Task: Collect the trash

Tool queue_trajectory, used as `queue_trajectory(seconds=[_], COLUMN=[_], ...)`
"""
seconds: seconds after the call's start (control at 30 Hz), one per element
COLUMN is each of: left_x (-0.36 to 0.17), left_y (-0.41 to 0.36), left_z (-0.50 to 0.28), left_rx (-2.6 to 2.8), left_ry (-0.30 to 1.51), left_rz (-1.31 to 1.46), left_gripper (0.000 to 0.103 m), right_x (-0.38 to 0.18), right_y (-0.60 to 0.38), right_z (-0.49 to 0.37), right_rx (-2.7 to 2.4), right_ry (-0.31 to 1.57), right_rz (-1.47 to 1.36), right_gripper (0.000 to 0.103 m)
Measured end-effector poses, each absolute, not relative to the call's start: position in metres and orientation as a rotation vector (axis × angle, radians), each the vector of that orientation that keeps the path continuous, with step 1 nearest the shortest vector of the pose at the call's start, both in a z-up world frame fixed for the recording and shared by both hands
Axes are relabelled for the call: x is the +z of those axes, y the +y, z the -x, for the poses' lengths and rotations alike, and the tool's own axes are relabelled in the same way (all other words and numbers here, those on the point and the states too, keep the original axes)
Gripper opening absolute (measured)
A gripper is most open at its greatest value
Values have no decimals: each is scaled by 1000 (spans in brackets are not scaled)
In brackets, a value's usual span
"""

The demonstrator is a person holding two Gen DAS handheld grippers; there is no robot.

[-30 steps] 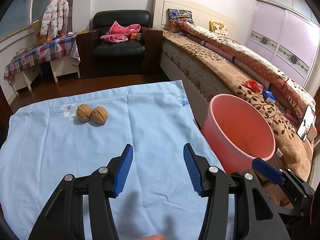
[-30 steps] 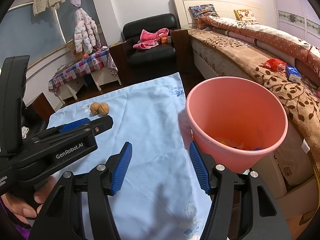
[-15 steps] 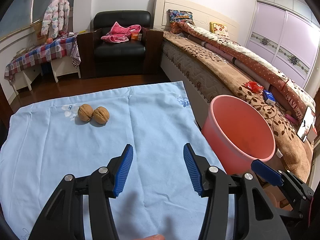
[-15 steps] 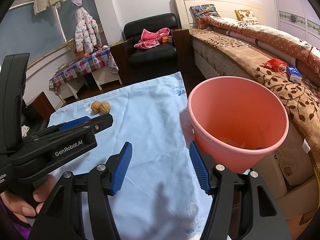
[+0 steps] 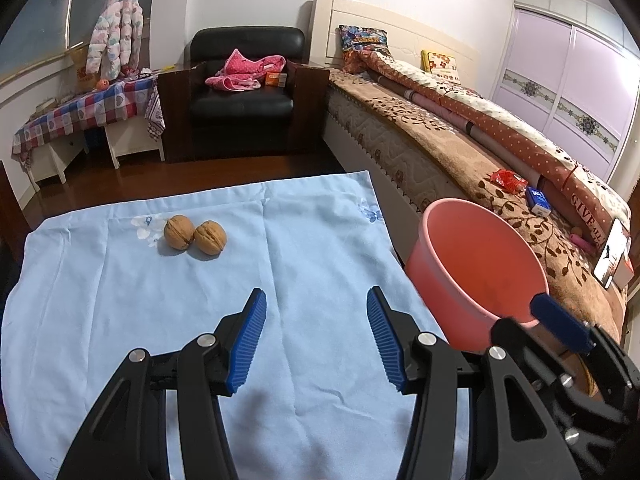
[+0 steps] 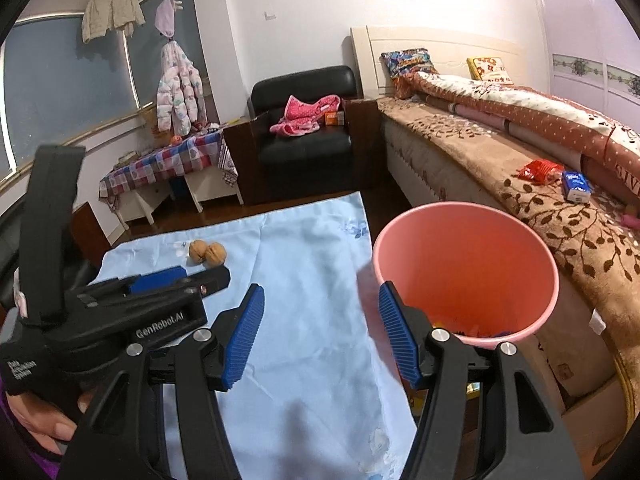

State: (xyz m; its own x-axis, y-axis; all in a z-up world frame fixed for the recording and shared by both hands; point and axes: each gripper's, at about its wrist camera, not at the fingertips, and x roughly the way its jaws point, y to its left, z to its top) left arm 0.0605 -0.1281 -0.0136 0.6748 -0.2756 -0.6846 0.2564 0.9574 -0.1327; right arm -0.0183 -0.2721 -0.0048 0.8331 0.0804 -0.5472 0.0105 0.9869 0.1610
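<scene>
Two brown walnuts (image 5: 195, 237) (image 6: 207, 253) lie side by side on the light blue cloth (image 5: 120, 304) (image 6: 312, 264), toward its far left. A pink bucket (image 5: 476, 272) (image 6: 464, 264) stands just off the cloth's right edge, with some trash at its bottom. My left gripper (image 5: 316, 336) hovers open over the cloth's middle, nearer than the walnuts, with nothing between its blue pads. My right gripper (image 6: 320, 332) is open and empty too, above the cloth beside the bucket's near rim. In the right wrist view the left gripper's body (image 6: 120, 312) sits at the left, held by a hand (image 6: 36, 420).
A bed (image 5: 460, 152) (image 6: 520, 168) runs along the right, with a red wrapper (image 5: 507, 180) (image 6: 538, 170) and a small blue box (image 5: 538, 200) (image 6: 576, 186) on it. Behind the cloth stand a black armchair (image 5: 244, 96) (image 6: 304, 136) and a low table with a checked cover (image 5: 88, 112).
The right wrist view has tilted up a little, so the bucket sits lower in the frame. The left gripper has stayed still. Both grippers remain open.
</scene>
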Motion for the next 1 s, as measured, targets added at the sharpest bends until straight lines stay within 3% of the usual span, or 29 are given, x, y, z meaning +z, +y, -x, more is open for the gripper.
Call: queue_trajectory(seconds=[1.0], left_x=[6], left_y=[-126], left_z=[-61], left_rx=[-235], left_ry=[728], left_rz=[-9], left_gripper=[52], right_x=[-3], right_y=[-273], right_z=[9], right_rx=[93], right_ry=[593], right_rz=[-185], right_gripper=[60])
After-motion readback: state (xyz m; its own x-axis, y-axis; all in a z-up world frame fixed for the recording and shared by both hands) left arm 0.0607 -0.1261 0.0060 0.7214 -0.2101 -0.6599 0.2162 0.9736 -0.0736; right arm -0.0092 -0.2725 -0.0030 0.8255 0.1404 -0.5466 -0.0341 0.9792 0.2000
